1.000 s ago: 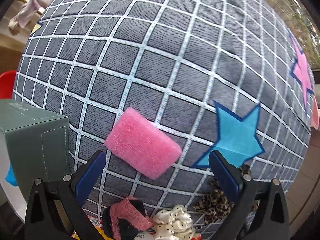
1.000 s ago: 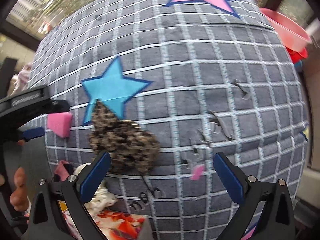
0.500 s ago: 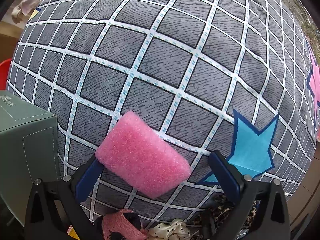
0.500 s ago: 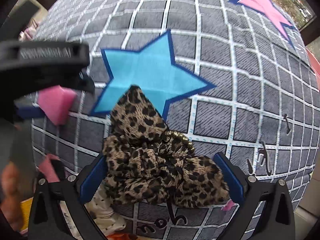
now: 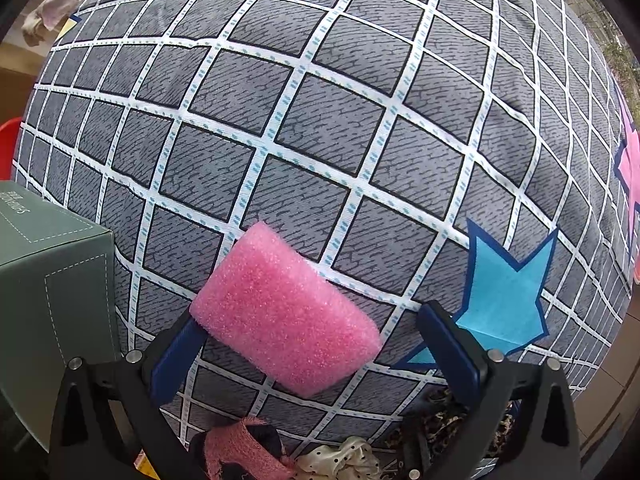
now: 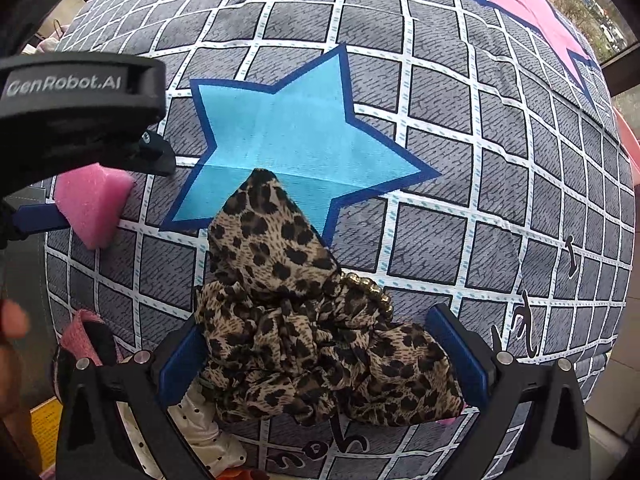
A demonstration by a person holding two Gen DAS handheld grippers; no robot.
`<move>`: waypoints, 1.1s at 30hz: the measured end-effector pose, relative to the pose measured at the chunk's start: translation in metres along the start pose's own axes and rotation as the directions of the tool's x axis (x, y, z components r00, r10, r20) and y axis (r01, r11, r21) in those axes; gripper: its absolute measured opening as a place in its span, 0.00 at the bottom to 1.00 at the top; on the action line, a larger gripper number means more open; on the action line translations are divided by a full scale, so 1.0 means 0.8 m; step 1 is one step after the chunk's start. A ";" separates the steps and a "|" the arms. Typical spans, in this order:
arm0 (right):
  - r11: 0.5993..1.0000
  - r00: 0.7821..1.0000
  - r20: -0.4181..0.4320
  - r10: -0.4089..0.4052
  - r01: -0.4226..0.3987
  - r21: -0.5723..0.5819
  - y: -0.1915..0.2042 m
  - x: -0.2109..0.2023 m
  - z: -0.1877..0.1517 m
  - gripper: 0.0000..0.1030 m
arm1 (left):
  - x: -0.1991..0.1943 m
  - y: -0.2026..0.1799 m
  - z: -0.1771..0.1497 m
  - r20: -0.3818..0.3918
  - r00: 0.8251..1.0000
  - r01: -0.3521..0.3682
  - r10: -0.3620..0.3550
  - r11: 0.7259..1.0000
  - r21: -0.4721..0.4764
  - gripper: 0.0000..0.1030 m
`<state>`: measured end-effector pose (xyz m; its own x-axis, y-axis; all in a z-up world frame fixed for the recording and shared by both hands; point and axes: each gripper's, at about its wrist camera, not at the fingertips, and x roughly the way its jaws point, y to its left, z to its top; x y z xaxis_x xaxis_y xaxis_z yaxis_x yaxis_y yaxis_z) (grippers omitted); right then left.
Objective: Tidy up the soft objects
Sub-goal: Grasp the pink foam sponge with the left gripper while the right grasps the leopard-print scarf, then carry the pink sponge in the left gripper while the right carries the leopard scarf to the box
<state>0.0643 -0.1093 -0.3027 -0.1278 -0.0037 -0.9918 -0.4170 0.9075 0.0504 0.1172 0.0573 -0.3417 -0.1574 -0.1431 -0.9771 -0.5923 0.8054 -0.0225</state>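
My left gripper (image 5: 308,354) is wide around the pink foam block (image 5: 286,322) on the checked cloth (image 5: 320,120); my right gripper (image 6: 320,354) is wide around the leopard scrunchie (image 6: 316,332). Loose fabric may slip out when closing.

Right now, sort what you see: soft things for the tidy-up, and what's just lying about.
For the job:
pink sponge, between the open left gripper fingers
leopard scrunchie, between the open right gripper fingers
polka-dot scrunchie
pink-black band

Lying about:
green box
checked cloth
blue star
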 end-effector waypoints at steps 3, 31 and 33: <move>1.000 1.000 0.013 -0.006 0.006 0.003 -0.008 -0.008 -0.003 0.96 | -0.012 -0.003 -0.015 0.026 1.000 -0.002 0.001 1.000 0.026 0.93; 0.962 0.982 0.113 0.151 -0.172 0.211 -0.108 -0.087 -0.051 0.33 | -0.175 -0.059 -0.184 0.195 0.978 -0.036 -0.075 0.861 0.508 0.70; 0.960 0.982 0.118 0.149 -0.172 0.221 -0.098 -0.098 -0.077 0.33 | -0.187 -0.056 -0.202 0.196 0.977 -0.030 -0.088 0.847 0.530 0.70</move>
<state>0.0518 -0.2057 -0.2220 -0.0816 0.1811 -0.9801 -0.1795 0.9646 0.1932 0.0397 -0.0504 -0.1605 0.0534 -0.0982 -0.9937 -0.0780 0.9917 -0.1022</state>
